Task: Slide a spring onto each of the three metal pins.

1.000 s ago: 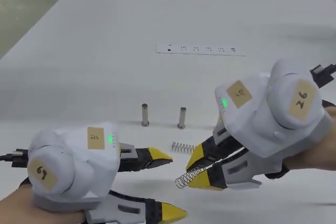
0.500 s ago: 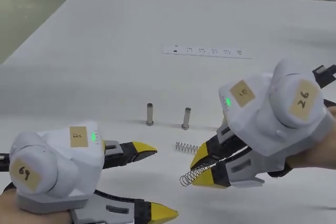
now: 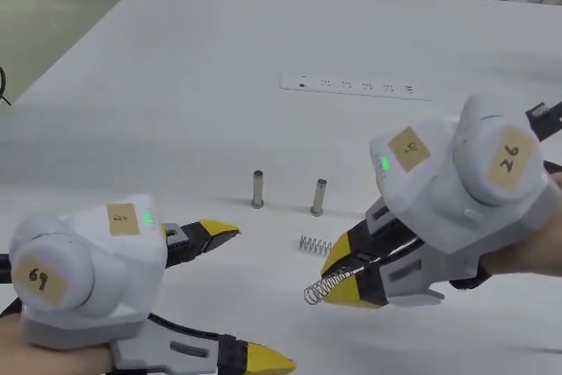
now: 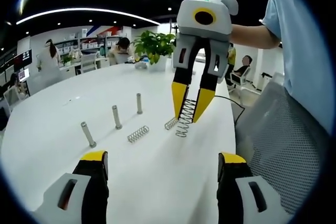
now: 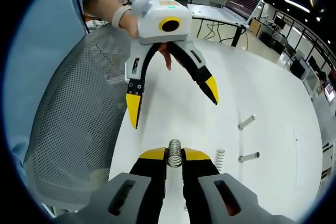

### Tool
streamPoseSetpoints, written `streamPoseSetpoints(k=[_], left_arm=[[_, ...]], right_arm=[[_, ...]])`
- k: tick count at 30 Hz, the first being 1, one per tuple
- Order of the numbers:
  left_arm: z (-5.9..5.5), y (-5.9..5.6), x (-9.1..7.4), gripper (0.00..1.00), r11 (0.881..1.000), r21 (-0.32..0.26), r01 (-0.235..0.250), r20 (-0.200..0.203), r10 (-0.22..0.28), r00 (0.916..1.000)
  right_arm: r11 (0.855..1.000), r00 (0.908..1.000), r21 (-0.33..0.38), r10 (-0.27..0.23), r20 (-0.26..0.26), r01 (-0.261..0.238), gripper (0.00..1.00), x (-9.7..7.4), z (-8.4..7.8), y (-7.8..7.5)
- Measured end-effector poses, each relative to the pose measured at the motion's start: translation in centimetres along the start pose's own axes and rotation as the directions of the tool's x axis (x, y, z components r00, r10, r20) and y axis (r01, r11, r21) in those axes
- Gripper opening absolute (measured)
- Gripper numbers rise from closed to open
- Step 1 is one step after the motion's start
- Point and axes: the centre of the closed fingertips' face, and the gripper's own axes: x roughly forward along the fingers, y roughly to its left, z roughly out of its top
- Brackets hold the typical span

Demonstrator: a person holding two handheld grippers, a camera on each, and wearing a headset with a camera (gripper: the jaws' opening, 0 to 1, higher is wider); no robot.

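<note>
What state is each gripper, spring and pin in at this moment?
left gripper: open, empty.
right gripper: shut on the held spring.
held spring: clamped between the jaws.
loose spring: lying on the table.
three pins: upright, bare.

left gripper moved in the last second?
Yes. In the head view the left gripper has pulled back leftward: its upper finger, earlier right of the left-hand pin, is now left of it.
</note>
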Motion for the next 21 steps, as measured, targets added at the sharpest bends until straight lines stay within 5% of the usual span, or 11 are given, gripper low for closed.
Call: streamPoseSetpoints(k=[7, 21], left_arm=[[0.4, 1.0, -0.7, 0.98, 0.997, -0.055, -0.058, 0.047, 0.061, 0.9971], [0.4, 2.4, -1.9, 0.98, 0.989, -0.08, -0.123, 0.076, 0.129, 0.9887]], right_arm=[[1.0, 1.0, -0.006, 0.002, -0.003, -0.002, 0.08, -0.1, 0.0, -0.2], [0.999, 0.9984, -0.031, 0.023, -0.051, -0.024, 0.08, -0.4, 0.2, -1.1]])
